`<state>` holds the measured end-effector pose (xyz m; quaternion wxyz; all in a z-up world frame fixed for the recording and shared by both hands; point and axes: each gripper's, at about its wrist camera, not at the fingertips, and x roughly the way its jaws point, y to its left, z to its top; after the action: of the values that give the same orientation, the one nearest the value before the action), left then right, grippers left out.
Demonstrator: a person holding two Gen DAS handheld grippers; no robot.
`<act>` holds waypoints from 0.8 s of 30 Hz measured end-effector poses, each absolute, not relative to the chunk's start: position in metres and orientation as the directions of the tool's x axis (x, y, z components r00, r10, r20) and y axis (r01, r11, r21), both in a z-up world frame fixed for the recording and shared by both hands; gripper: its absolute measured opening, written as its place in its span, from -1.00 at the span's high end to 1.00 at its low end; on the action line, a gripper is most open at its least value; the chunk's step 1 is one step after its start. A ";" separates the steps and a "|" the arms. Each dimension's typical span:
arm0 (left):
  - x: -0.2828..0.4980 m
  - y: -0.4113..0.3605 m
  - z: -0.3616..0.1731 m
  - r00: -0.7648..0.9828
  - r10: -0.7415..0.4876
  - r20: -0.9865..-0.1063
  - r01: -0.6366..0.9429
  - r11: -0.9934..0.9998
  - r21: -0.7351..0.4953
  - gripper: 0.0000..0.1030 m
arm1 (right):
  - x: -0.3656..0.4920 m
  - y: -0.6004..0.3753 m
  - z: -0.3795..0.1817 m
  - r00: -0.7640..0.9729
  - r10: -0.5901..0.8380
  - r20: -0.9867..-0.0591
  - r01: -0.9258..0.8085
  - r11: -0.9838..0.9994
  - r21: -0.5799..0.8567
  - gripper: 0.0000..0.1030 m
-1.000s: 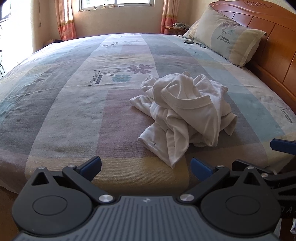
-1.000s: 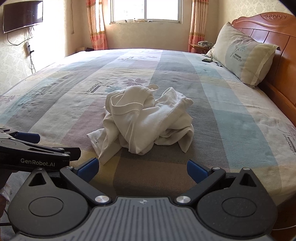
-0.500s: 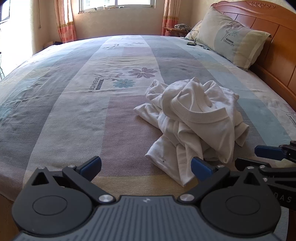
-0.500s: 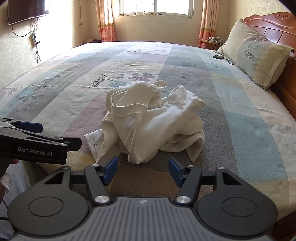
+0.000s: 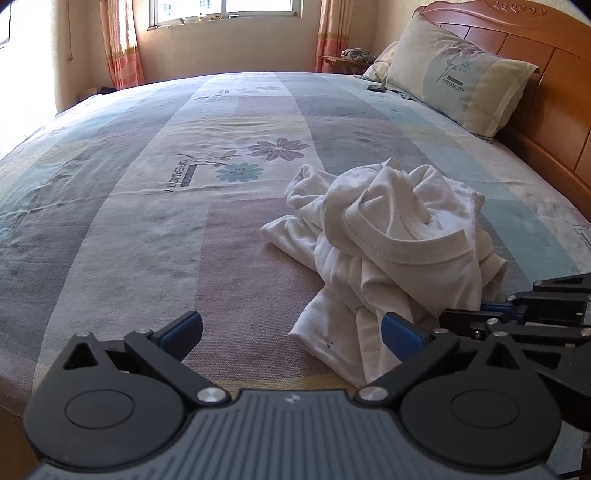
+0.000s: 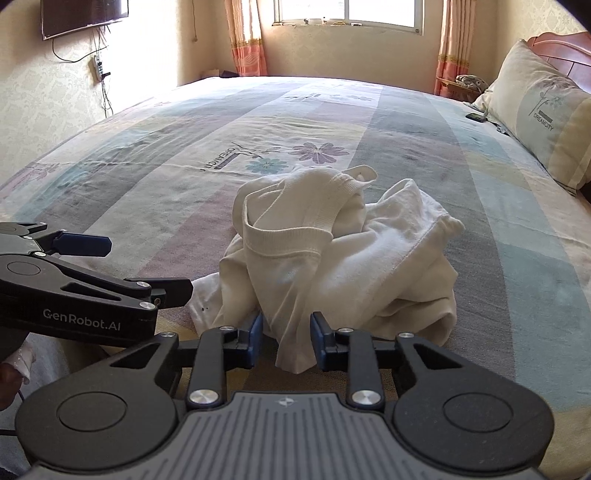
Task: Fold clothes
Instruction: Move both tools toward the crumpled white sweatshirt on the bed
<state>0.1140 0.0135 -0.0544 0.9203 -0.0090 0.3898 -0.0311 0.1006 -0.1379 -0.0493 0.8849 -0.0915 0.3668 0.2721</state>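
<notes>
1. a crumpled white t-shirt [image 5: 391, 251] lies in a heap on the bed [image 5: 147, 229], on the near half of the patchwork bedspread and somewhat toward the headboard side, its ribbed collar turned up on top of the pile.
2. the right hand-held gripper [image 6: 286, 338] points down at the near edge of the heap; its jaws are closing and stand narrow, with a hanging fold of the t-shirt between the blue pads, which do not visibly press on it.
3. the left hand-held gripper [image 5: 291, 332] is open wide over the bedspread just in front of the shirt; its right pad sits beside the shirt's near corner, and nothing is held.
4. in the right wrist view the left hand-held gripper shows from the side at the left edge, close to the shirt's lower left flap.
5. a pillow [image 5: 461, 70] printed with a flower leans against the wooden headboard [image 5: 546, 48] at the far right.
6. a small dark object [image 5: 376, 88] lies on the bedspread near the pillow; what it is cannot be told.
7. a window [image 6: 347, 13] with orange curtains is behind the bed, and a television [image 6: 83, 16] hangs on the left wall.
</notes>
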 end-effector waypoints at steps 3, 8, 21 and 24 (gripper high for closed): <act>0.120 0.012 -0.058 0.668 -0.095 -0.738 0.084 0.995 -0.052 -0.99 | 0.107 -0.135 -0.053 0.574 0.403 -0.713 -0.573 0.820 0.003 0.83; 0.126 0.009 -0.057 0.675 -0.123 -0.727 0.091 0.992 -0.084 -0.99 | 0.125 -0.157 -0.038 0.622 0.352 -0.699 -0.548 0.834 -0.067 0.85; 0.159 0.007 -0.050 0.700 -0.307 -0.645 0.247 0.951 -0.185 -0.99 | 0.158 -0.201 -0.038 0.634 0.333 -0.698 -0.512 0.857 -0.056 0.83; 0.179 0.006 -0.053 0.693 -0.313 -0.649 0.299 0.945 -0.136 -0.99 | 0.166 -0.198 -0.045 0.587 0.369 -0.721 -0.550 0.835 -0.021 0.79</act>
<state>0.1788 0.0059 -0.0533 0.9201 -0.0099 0.3545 -0.1662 0.1661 -0.1976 -0.0452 0.8825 -0.1215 0.3725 0.2603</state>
